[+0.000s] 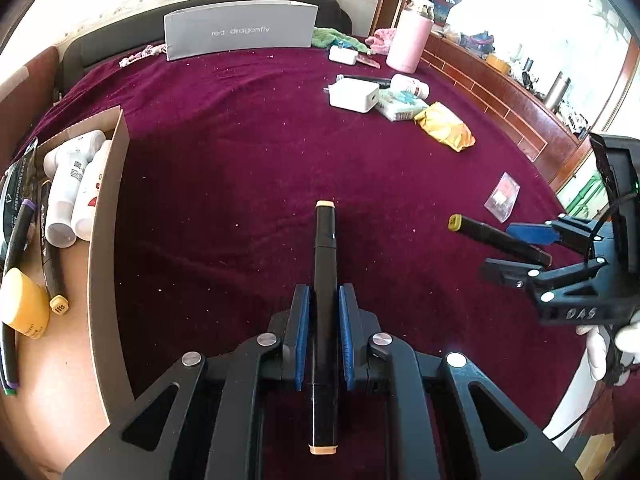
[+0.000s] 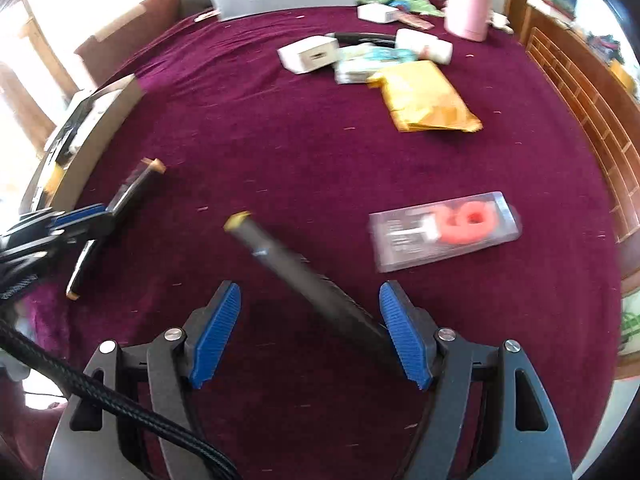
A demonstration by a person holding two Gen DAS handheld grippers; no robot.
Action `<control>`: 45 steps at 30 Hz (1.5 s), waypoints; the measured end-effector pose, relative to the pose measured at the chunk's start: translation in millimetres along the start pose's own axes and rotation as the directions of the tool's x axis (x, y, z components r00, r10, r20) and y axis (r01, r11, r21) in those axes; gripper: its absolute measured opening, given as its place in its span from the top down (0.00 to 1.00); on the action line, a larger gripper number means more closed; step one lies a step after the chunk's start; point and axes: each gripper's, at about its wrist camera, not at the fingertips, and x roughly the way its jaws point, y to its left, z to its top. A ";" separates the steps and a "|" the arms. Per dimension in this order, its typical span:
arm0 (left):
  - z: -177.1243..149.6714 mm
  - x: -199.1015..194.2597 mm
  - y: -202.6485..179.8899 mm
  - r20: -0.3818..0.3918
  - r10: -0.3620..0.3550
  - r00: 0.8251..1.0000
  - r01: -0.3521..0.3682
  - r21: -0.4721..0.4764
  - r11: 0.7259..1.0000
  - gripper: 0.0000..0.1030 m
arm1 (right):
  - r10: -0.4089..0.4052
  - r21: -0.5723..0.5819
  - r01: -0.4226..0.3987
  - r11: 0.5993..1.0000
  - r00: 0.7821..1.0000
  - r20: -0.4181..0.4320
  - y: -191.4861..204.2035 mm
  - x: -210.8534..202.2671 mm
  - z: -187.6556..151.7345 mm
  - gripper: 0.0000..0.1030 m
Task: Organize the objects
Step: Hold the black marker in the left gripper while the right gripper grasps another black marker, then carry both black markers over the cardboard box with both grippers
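Observation:
My left gripper (image 1: 324, 296) is shut on a black marker with peach caps (image 1: 325, 264), held above the maroon cloth; it also shows in the right wrist view (image 2: 120, 204). A cardboard box (image 1: 105, 216) at the left holds white bottles (image 1: 66, 184), markers and a yellow item. My right gripper (image 2: 310, 300) is open, with a black marker with a yellow cap (image 2: 296, 272) lying slanted between its jaws, against the right pad (image 2: 404, 336). In the left wrist view this gripper (image 1: 504, 252) and marker (image 1: 500, 238) are at the right.
On the maroon cloth (image 1: 240, 128) lie a clear packet with a red item (image 2: 444, 228), a yellow pouch (image 2: 424, 96), a white charger (image 2: 308, 54), a tissue pack, a small bottle, a pink flask (image 1: 410, 40) and a grey box (image 1: 240, 30). A wooden rail runs along the right.

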 end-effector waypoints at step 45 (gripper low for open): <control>-22.5 -60.7 0.6 0.155 0.032 0.987 -0.034 0.010 0.999 0.89 | -0.019 0.056 0.007 0.998 0.977 0.212 52.7 -46.6 13.3 0.73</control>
